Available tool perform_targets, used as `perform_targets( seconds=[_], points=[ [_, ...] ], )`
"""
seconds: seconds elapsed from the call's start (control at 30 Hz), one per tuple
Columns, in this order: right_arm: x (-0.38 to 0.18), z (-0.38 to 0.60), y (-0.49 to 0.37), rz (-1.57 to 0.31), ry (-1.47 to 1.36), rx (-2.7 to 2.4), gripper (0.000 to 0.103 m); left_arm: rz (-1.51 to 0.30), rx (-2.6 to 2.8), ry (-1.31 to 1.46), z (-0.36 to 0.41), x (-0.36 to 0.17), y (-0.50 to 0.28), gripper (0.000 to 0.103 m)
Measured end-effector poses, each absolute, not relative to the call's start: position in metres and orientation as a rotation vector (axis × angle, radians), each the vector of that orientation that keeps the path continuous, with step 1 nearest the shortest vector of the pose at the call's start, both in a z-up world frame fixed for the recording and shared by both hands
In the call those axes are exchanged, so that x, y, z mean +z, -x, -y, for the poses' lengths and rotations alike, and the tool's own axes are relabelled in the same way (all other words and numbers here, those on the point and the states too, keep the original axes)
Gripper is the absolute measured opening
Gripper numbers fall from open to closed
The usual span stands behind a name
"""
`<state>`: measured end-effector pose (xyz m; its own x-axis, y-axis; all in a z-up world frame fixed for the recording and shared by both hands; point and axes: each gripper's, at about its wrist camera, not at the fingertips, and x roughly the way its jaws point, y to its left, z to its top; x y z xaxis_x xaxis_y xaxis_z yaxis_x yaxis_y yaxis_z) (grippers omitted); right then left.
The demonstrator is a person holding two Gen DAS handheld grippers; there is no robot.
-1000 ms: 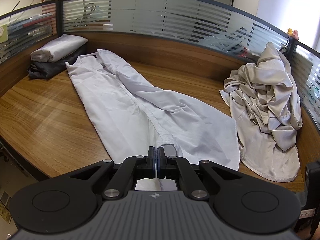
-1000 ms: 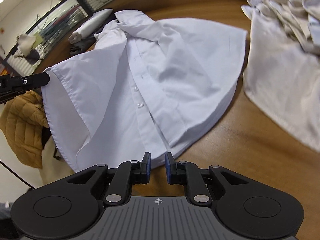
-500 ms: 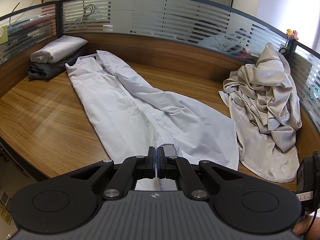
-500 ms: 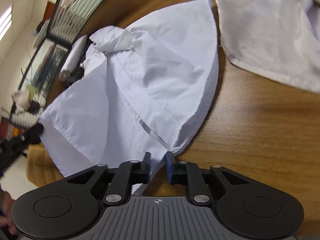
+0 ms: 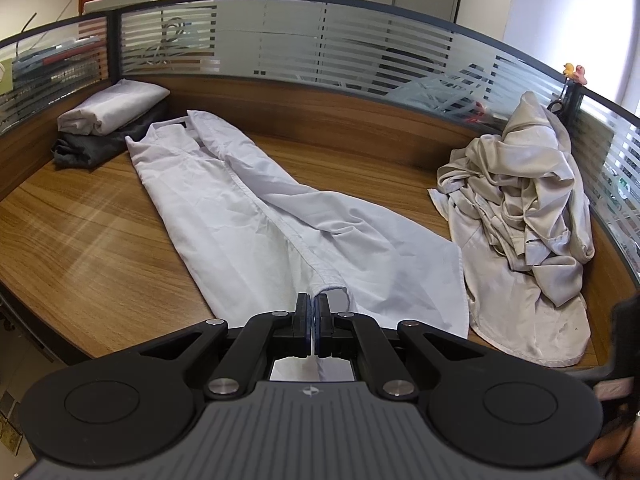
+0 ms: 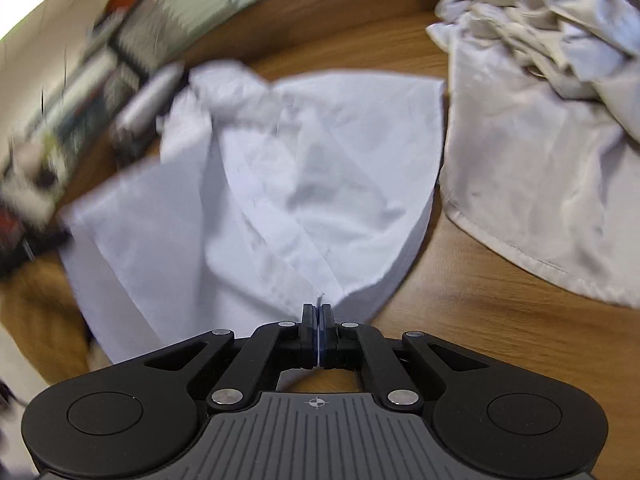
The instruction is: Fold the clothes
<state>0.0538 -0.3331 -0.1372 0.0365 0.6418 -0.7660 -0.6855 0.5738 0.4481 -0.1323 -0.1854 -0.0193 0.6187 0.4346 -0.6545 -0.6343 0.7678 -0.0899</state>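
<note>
Our wooden bench point(image 5: 100, 248) carries the white shirt point(image 5: 248, 216) stretched lengthwise, a crumpled beige pile point(image 5: 520, 216) just beside it. Our left gripper point(image 5: 313, 312) has its fingers clenched on the shirt's near hem; our right gripper point(image 6: 318, 320) has just closed its fingers on another hem corner.

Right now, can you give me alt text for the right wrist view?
The right gripper has its jaws shut on the near hem of a white shirt spread on a wooden desk. A crumpled beige garment lies to the right.
</note>
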Motion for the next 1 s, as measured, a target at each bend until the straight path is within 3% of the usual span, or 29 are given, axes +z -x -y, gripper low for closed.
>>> perform_targets(
  seconds=[0.13, 0.3, 0.53, 0.77, 0.83, 0.97, 1.0],
  points=[
    [-0.133, 0.328, -0.046, -1.097, 0.209, 1.046, 0.007, -0.652, 0.617, 0.333, 0.188, -0.018, 0.132, 0.001],
    [-0.106, 0.323, -0.048, -0.961, 0.114, 1.128, 0.009, -0.644, 0.602, 0.336, 0.19, -0.016, 0.132, 0.001],
    [-0.14, 0.267, -0.044, -1.017, 0.026, 1.315, 0.009, -0.639, 0.557, 0.307, 0.196, -0.013, 0.118, 0.001],
    [-0.141, 0.307, -0.04, -1.054, 0.077, 1.214, 0.009, -0.664, 0.534, 0.326, 0.192, -0.022, 0.112, 0.001],
    [-0.139, 0.321, -0.041, -1.038, 0.095, 1.177, 0.011, -0.686, 0.528, 0.349, 0.187, -0.029, 0.111, 0.004],
    [-0.134, 0.334, -0.047, -0.985, 0.139, 1.111, 0.019, -0.732, 0.501, 0.368, 0.184, -0.045, 0.103, 0.032],
    [-0.134, 0.334, -0.05, -0.971, 0.149, 1.097, 0.02, -0.739, 0.488, 0.369, 0.184, -0.048, 0.1, 0.032]
  ],
)
